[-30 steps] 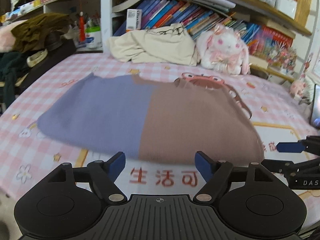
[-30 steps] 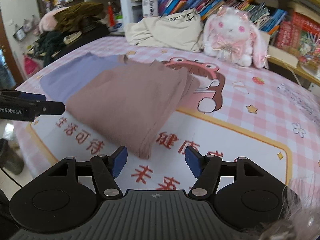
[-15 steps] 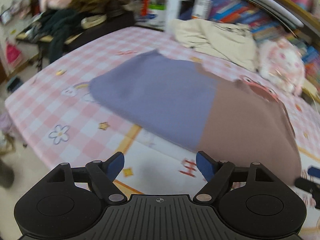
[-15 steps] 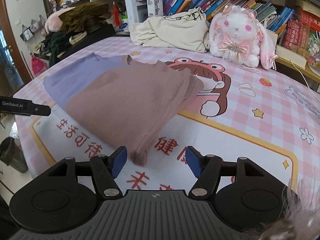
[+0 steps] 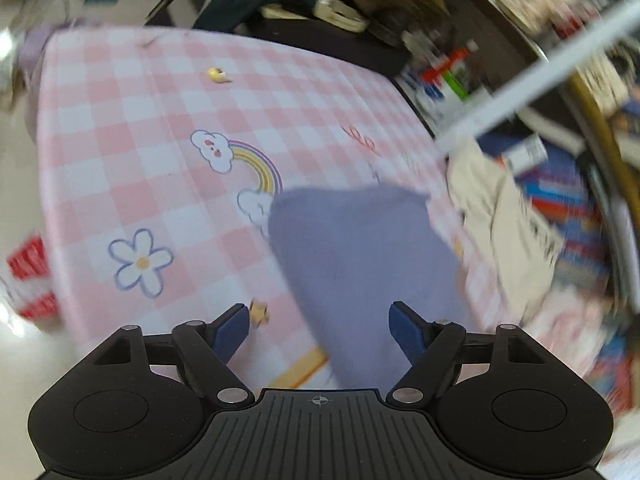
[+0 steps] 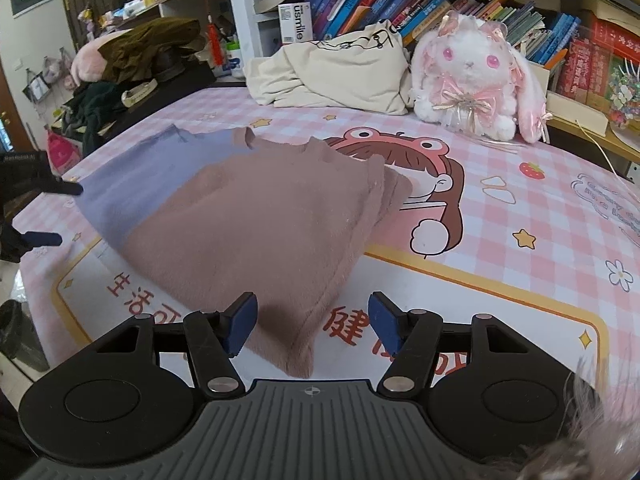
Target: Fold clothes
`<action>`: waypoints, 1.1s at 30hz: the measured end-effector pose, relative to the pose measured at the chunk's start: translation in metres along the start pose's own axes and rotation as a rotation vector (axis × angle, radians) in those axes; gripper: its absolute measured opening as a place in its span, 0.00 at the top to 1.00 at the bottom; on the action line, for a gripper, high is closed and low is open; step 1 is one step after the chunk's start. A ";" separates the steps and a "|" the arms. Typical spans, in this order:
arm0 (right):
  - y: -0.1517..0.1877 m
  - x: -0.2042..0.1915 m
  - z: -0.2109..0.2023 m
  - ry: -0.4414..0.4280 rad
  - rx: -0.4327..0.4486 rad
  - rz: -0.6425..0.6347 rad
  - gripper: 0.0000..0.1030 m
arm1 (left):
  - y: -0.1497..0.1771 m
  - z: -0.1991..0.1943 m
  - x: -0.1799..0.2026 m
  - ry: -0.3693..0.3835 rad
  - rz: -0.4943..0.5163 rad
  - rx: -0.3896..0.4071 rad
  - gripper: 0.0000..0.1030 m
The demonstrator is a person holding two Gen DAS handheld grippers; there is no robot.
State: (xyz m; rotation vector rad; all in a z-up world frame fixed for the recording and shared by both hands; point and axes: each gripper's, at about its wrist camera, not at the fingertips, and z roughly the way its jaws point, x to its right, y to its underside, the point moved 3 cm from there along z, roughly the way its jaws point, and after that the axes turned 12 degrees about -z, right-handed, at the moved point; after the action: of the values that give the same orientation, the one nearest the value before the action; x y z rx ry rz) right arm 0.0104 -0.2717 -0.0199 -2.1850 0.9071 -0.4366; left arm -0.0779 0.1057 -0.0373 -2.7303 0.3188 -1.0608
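A folded sweater, half lavender and half dusty pink (image 6: 256,216), lies flat on the pink checked tablecloth (image 6: 520,208). In the left wrist view only its lavender end (image 5: 360,256) shows, blurred. My left gripper (image 5: 319,326) is open and empty at that lavender end; it also shows in the right wrist view (image 6: 40,212) at the far left. My right gripper (image 6: 312,320) is open and empty, just above the sweater's near pink corner.
A cream garment (image 6: 336,68) and a white plush rabbit (image 6: 468,76) sit at the back before a bookshelf (image 6: 400,4). Dark clothes (image 6: 132,64) pile at the back left. The table edge (image 5: 40,168) drops to the floor on the left.
My left gripper has swung left along the sweater to its lavender end and now looks across the table's left side. My right gripper has edged closer to the pink corner.
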 end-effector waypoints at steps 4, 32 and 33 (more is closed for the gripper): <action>-0.001 -0.002 0.005 0.026 -0.025 0.020 0.42 | -0.020 0.014 -0.008 0.058 -0.147 -0.012 0.44; 0.001 -0.016 0.028 0.105 -0.156 0.102 0.54 | -0.012 0.002 0.047 0.162 0.256 -0.015 0.71; 0.001 -0.016 0.028 0.107 -0.157 0.101 0.54 | -0.016 0.010 0.039 0.145 0.191 -0.047 0.65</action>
State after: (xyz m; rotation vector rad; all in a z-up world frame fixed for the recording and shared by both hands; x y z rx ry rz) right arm 0.0142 -0.2465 -0.0403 -2.2615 1.1383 -0.4498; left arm -0.0414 0.1114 -0.0154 -2.6036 0.6200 -1.2127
